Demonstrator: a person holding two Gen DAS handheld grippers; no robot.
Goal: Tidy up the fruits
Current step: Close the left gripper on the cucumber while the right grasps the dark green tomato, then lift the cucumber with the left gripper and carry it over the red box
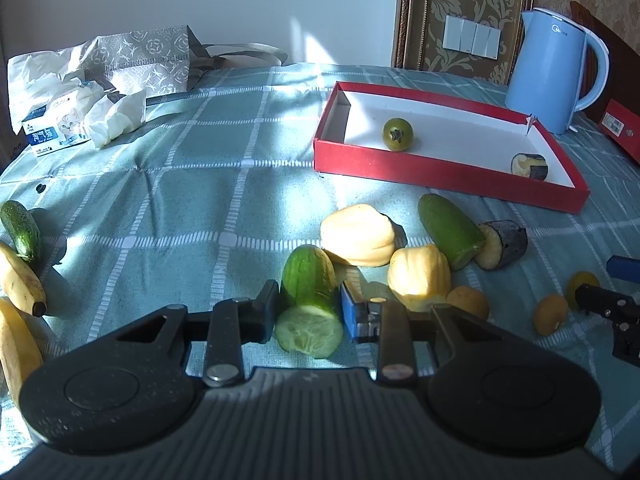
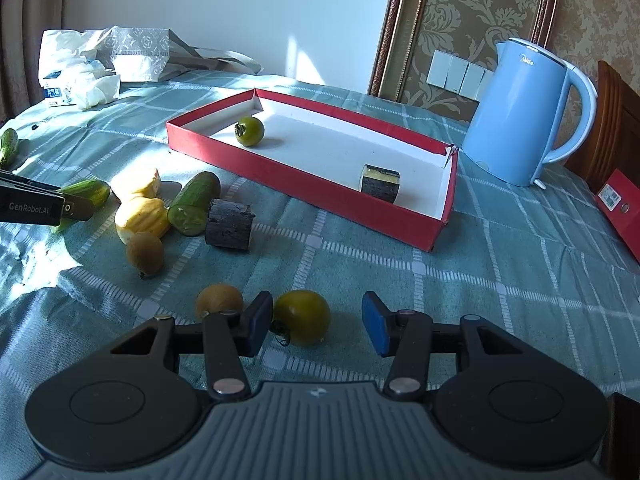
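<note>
The left gripper (image 1: 309,312) clamps a cut, pale-faced cucumber half (image 1: 310,300). The right gripper (image 2: 316,328) stands apart around a green tomato (image 2: 302,317).

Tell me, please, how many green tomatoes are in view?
2: one green tomato lies inside the red box; another tomato sits on the tablecloth between the open right claw's fingers. Others may be hidden.

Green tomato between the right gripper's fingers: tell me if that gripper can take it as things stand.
Probably yes. The right gripper is open with the green tomato between its fingers, against the left pad; nothing blocks it.
</note>
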